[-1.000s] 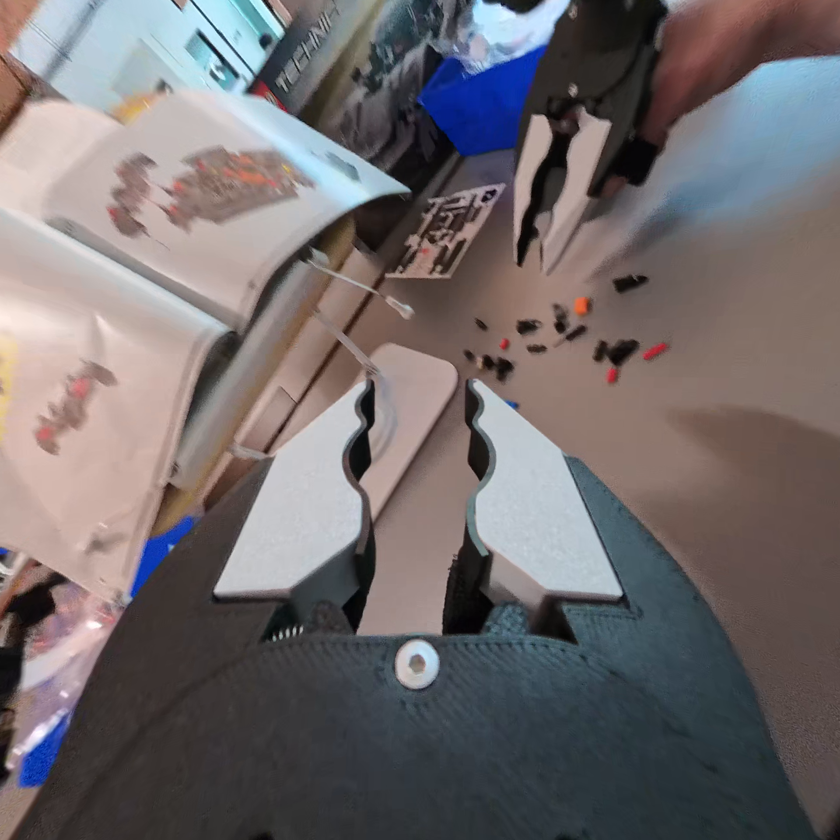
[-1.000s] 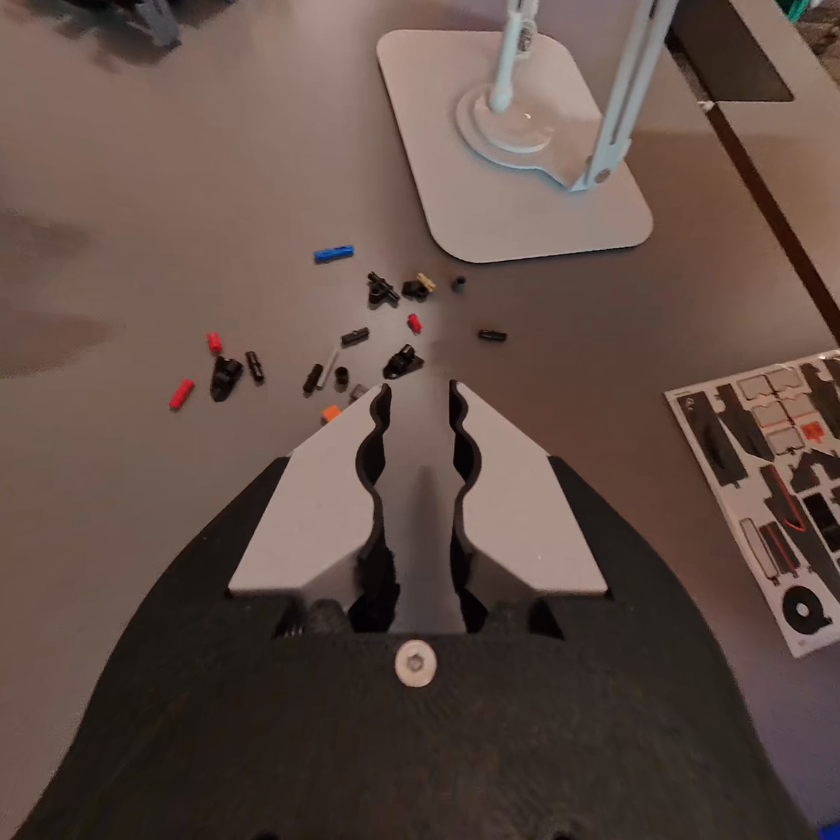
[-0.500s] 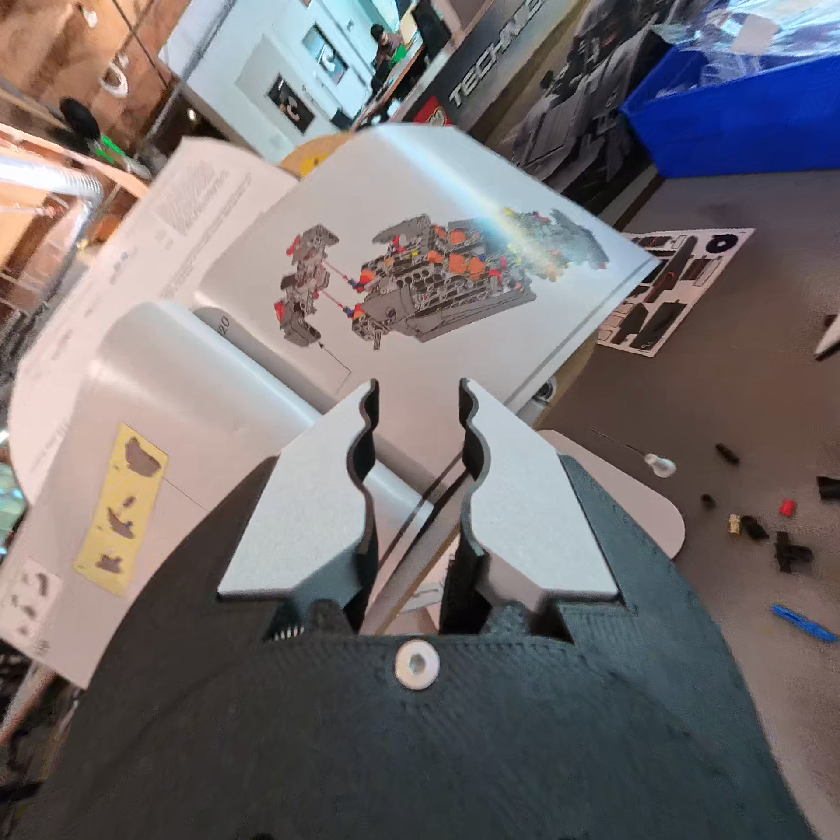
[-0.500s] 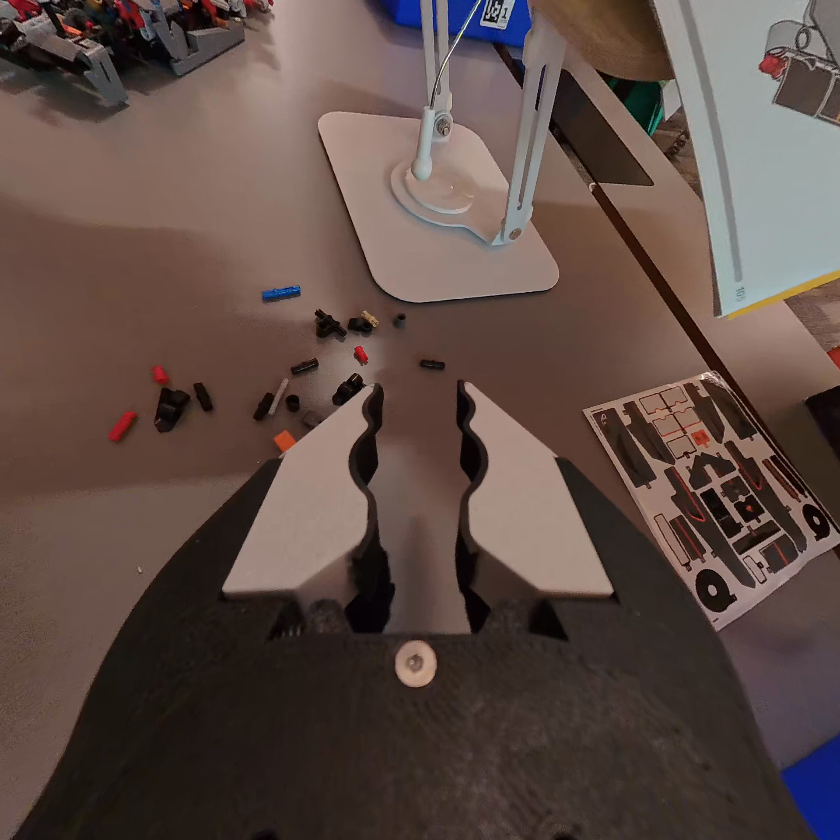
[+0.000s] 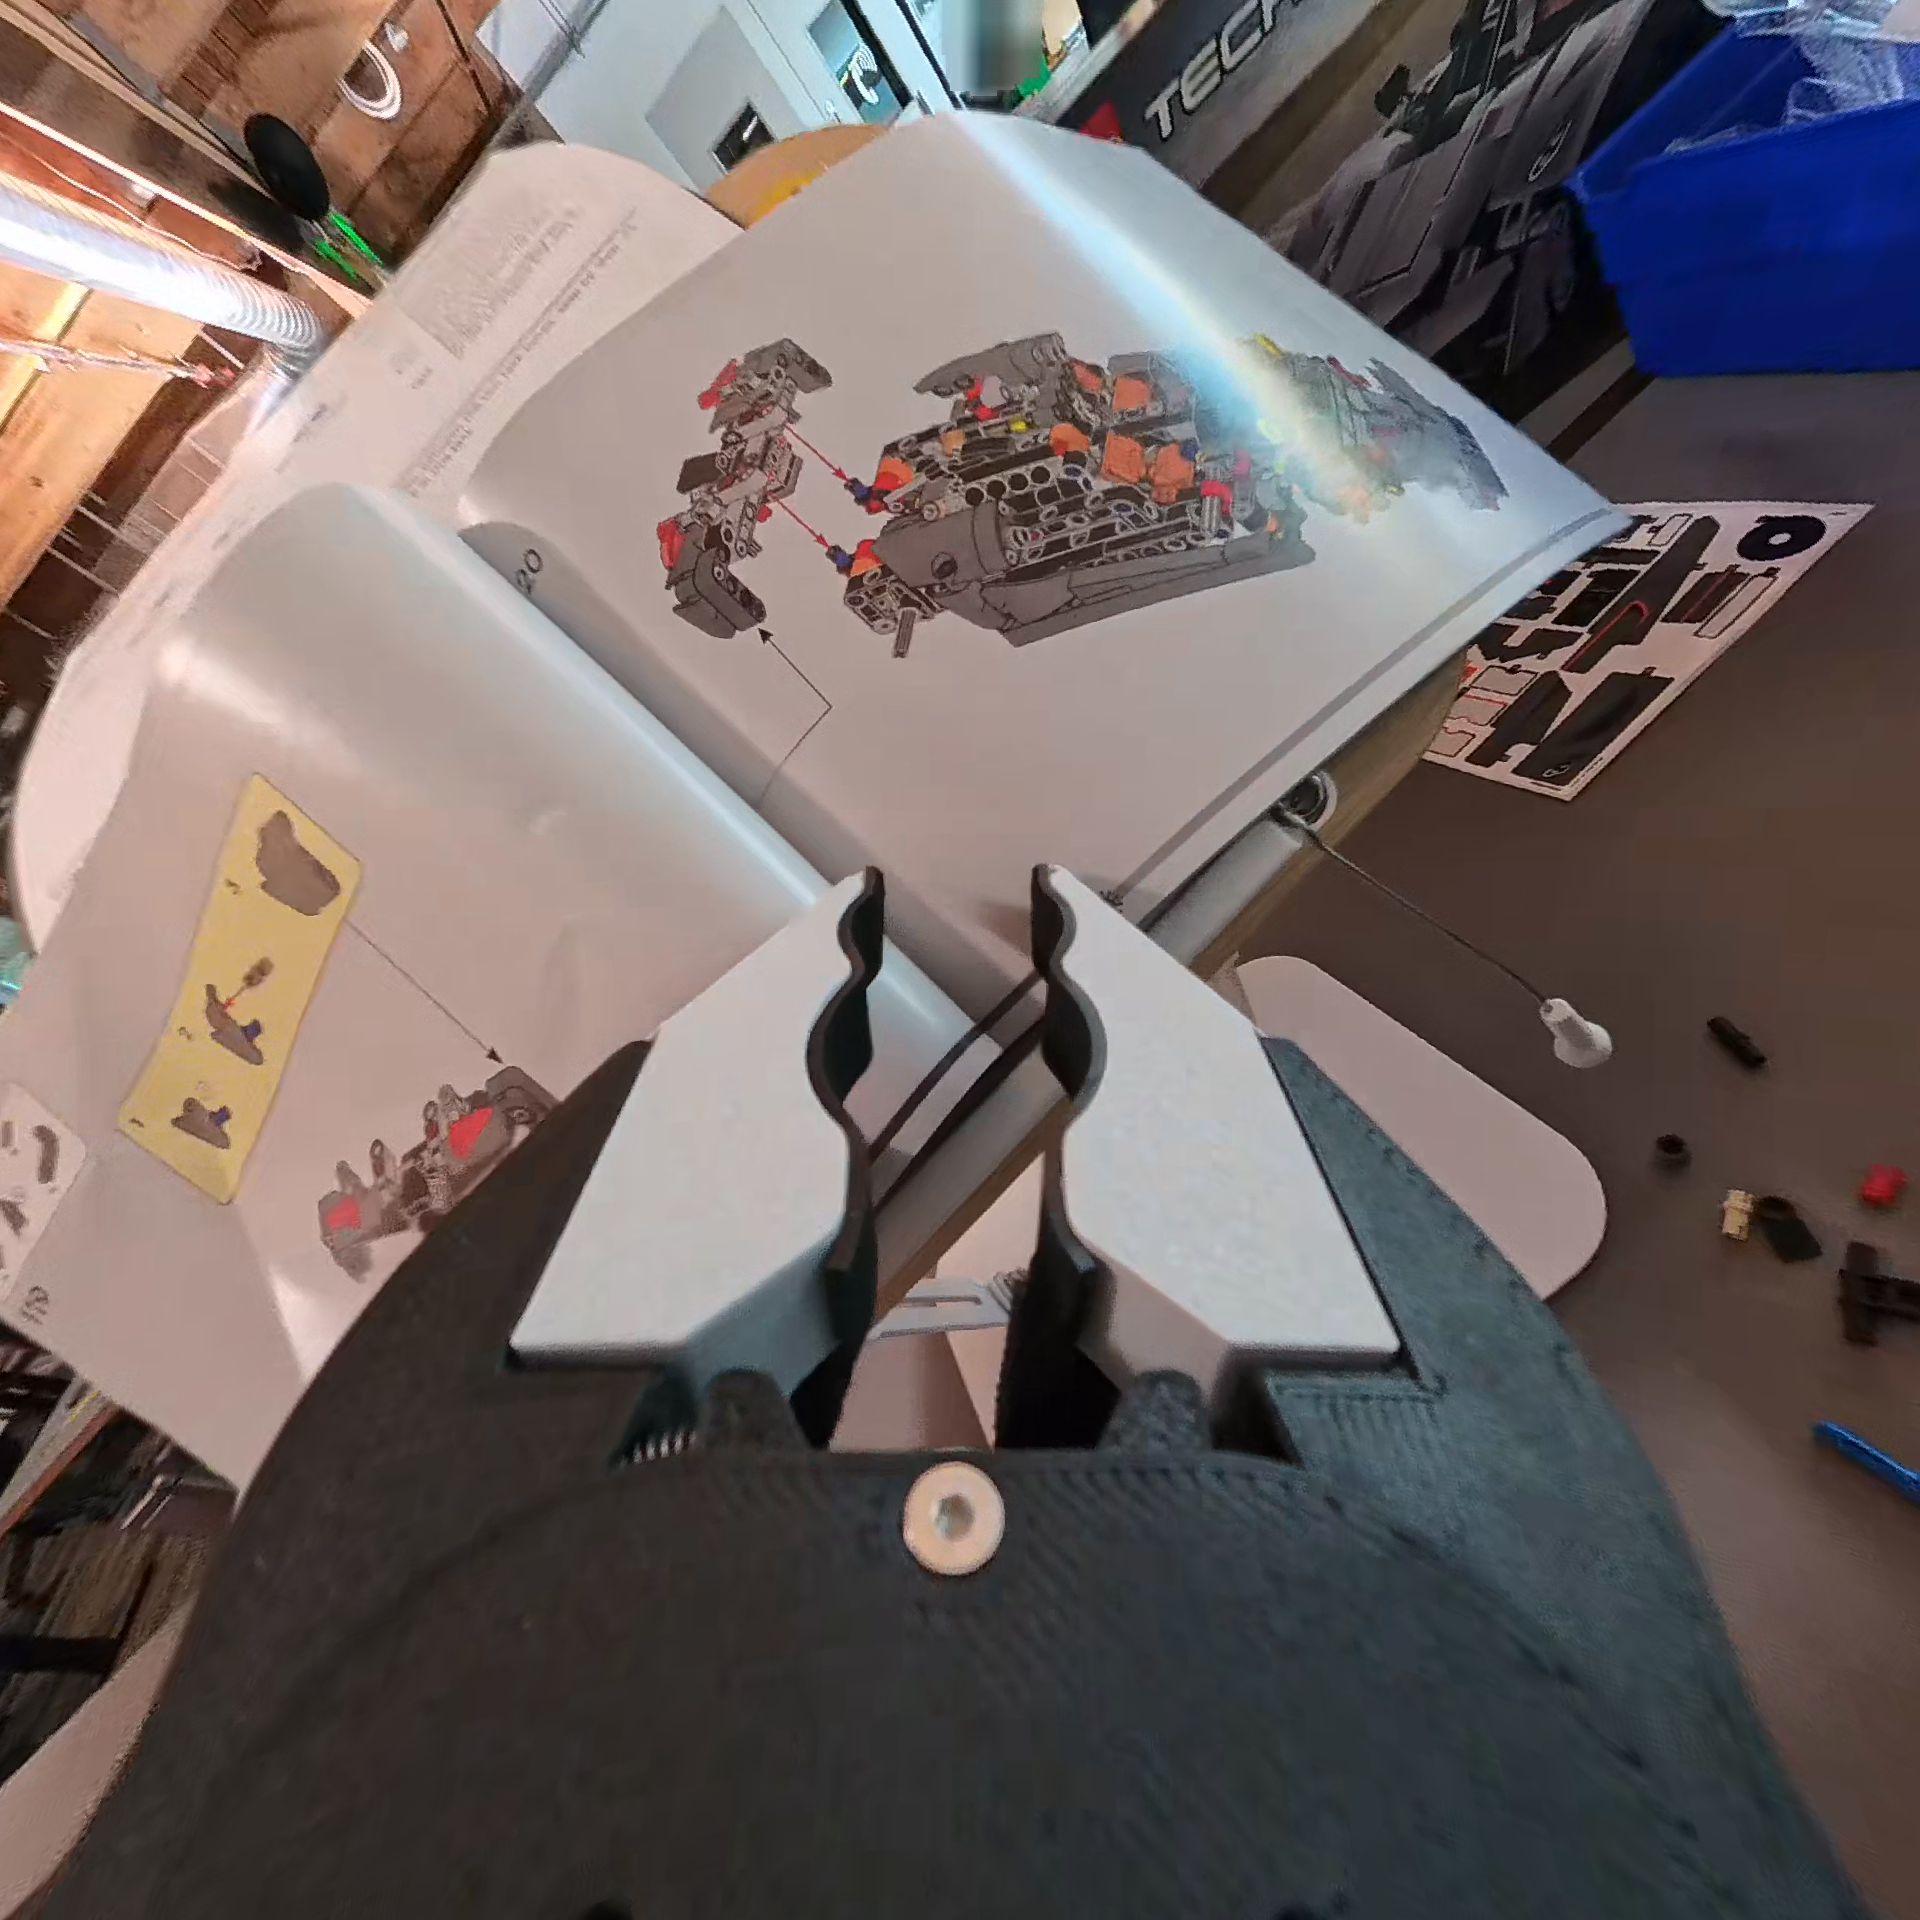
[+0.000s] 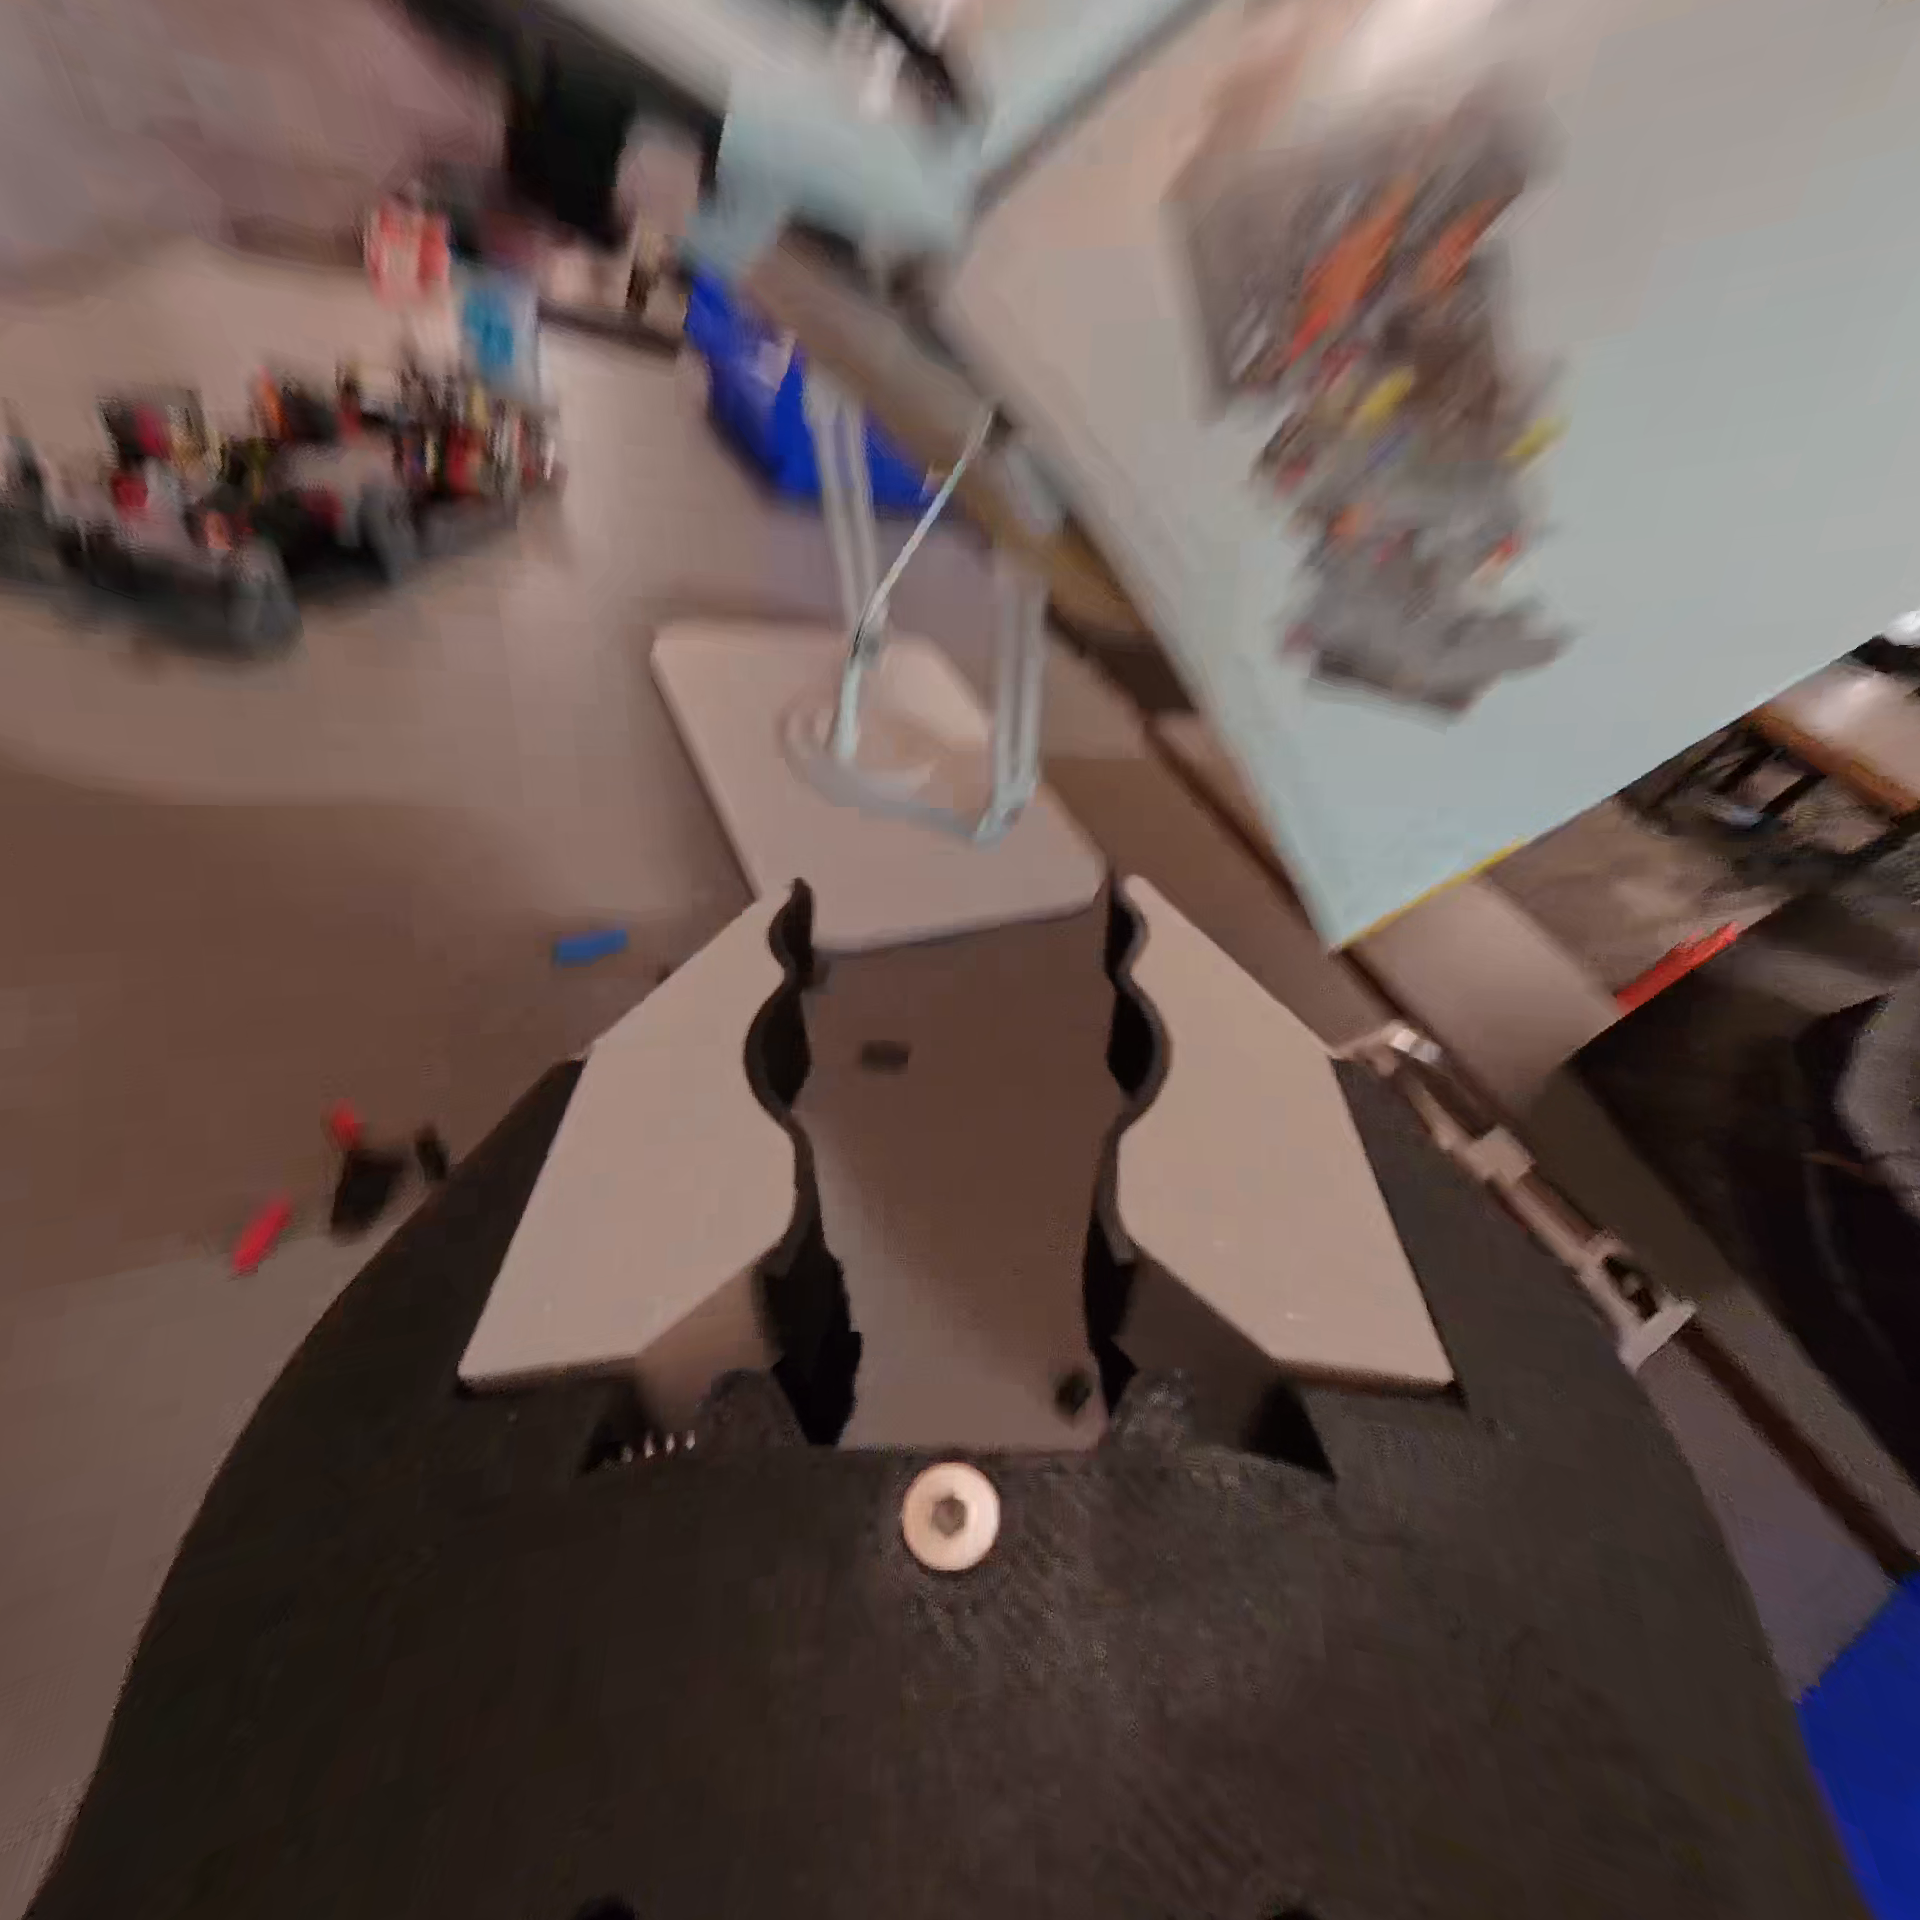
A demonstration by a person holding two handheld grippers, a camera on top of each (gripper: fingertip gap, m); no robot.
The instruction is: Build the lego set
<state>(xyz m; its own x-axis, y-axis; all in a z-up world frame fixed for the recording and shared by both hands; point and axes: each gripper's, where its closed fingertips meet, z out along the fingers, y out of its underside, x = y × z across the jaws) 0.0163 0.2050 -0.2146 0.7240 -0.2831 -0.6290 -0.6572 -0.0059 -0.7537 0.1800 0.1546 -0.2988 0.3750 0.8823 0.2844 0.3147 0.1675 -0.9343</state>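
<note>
Left gripper is up in the air with a clear gap between its jaws and nothing in them, aimed straight at the open instruction booklet that fills the upper half of the left wrist view. The booklet sits propped on a stand, whose pale base plate shows at centre right on the grey table. A sticker sheet lies flat in the upper right, partly tucked behind the page edge. Loose lego pieces are scattered at the right edge, a blue pin lying just below them.

Over to the right wrist view, and it's heavily blurred. Right gripper is spread wide and empty, low over the table. The base plate sits just beyond its tips, the booklet looms upper right, and a part-built lego model smears across the upper left. A blue pin and red and black bits lie at left.
</note>
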